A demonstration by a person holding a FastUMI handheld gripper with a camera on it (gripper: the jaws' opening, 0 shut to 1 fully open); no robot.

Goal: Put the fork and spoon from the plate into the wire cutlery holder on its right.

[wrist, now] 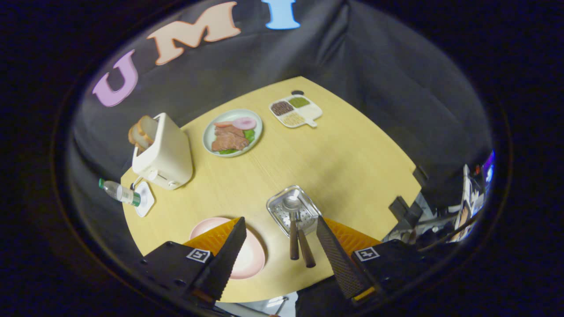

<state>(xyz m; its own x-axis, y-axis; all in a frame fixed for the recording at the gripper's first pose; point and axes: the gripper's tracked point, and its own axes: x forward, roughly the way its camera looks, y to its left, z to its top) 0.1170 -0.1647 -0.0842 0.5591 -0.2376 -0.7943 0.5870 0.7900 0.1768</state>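
Even overhead light, warped fisheye edges

text: none legible | tongs: square black-white marker on each finger mount, no readable characters | bottle label: too small

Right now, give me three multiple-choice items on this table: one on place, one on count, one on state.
1. Where do the two brown-handled utensils sit?
A. on the pink plate
B. in the metal cutlery holder
C. beside the toaster

2. How many bread slices stand in the toaster?
A. none
B. two
C. five

3. How does the gripper stand?
A. open, holding nothing
B. shut on a spoon
C. shut on the bottle

Key: 1 B, their heads lie in the cutlery holder, right of the pink plate. 2 B, two slices poke out. 3 A, the fingers are spread apart with nothing gripped.
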